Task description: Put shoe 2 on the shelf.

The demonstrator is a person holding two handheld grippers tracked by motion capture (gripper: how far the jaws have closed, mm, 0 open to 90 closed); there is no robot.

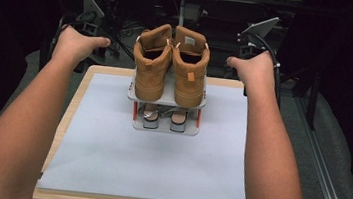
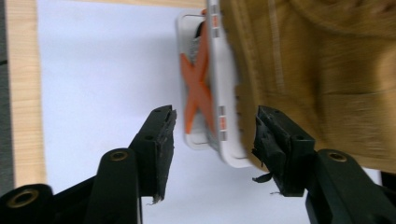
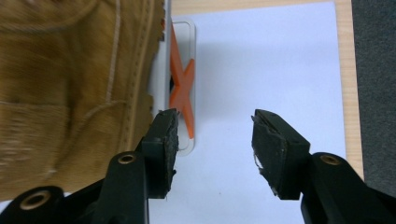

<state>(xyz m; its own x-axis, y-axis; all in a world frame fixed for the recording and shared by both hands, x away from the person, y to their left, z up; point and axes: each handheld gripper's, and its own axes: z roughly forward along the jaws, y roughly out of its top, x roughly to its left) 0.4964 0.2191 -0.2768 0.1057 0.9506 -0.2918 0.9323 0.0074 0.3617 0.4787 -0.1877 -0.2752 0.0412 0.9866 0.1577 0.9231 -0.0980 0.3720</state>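
Pair of tan boots (image 1: 170,63) sits upper centre of the high view, heels toward the camera, side by side on the top shelf of a small grey two-tier shoe rack (image 1: 165,126); a pair of sandals (image 1: 165,117) shows on the lower tier. Rack has orange cross braces (image 2: 198,88) at its ends.

Left gripper (image 2: 212,140): jaws apart, nothing between the pads, the rack's end edge and the boot side just ahead, toward the right of the frame. Right gripper (image 3: 214,137): jaws apart, empty; boot and rack fill the left of the frame, blank sheet ahead. In the high view the left hand (image 1: 76,43) and right hand (image 1: 250,67) flank the boots, clear of them.

Step in hand looks like the approach to the boots or rack from both sides. To do it well: keep the jaws wide, come in level and evenly, grip boot sides or rack edge squarely, avoid tipping the tall boots.

Surface: pale sheet (image 1: 141,166) on a wooden table (image 1: 69,112), grey floor around it. Background dark, with cables and stands at the top.
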